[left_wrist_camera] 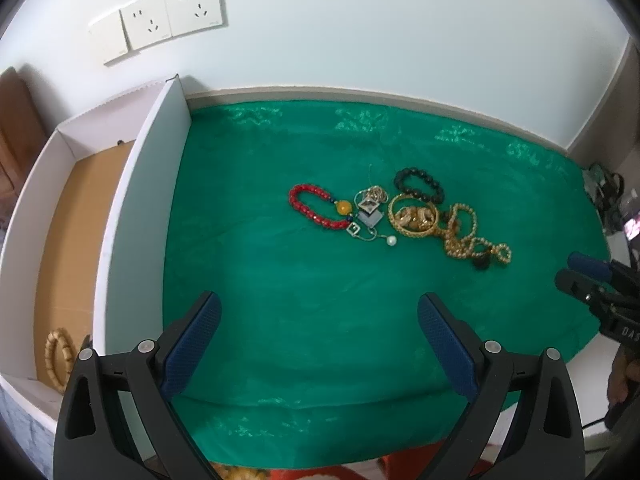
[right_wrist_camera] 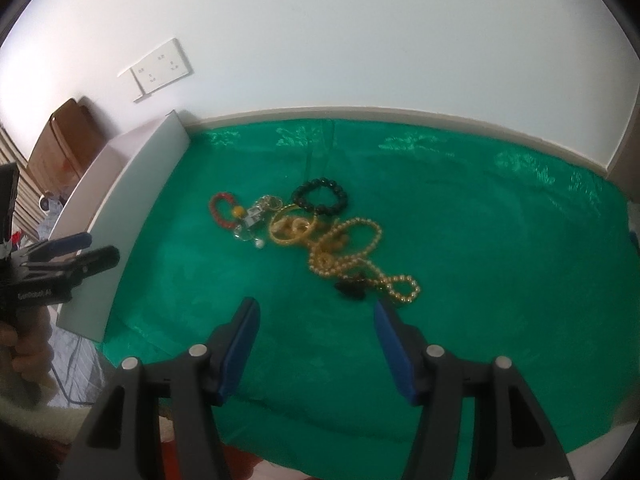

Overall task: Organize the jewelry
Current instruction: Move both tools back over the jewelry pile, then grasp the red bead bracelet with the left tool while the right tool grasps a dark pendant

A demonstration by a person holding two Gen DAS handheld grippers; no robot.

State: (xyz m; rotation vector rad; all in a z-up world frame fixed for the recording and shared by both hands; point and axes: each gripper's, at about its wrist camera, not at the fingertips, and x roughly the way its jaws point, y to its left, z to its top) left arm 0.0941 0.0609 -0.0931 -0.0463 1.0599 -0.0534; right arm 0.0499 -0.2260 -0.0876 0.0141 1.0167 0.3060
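Note:
A pile of jewelry lies on the green cloth point(left_wrist_camera: 304, 304): a red bead bracelet point(left_wrist_camera: 316, 209) with an amber bead, silver chains with pendants point(left_wrist_camera: 370, 212), a black bead bracelet point(left_wrist_camera: 418, 185), a gold bangle point(left_wrist_camera: 414, 220) and a gold bead necklace point(left_wrist_camera: 468, 240). The same pile shows in the right wrist view, with the black bracelet point(right_wrist_camera: 320, 197) and the gold necklace point(right_wrist_camera: 356, 256). My left gripper point(left_wrist_camera: 318, 340) is open and empty, short of the pile. My right gripper point(right_wrist_camera: 314, 344) is open and empty, just short of the necklace's near end.
A white box point(left_wrist_camera: 144, 216) with a cardboard floor stands at the left of the cloth; a tan bead bracelet point(left_wrist_camera: 58, 354) lies in its near corner. Wall sockets point(left_wrist_camera: 160, 20) sit on the white wall behind. The right gripper point(left_wrist_camera: 596, 284) shows at the right edge.

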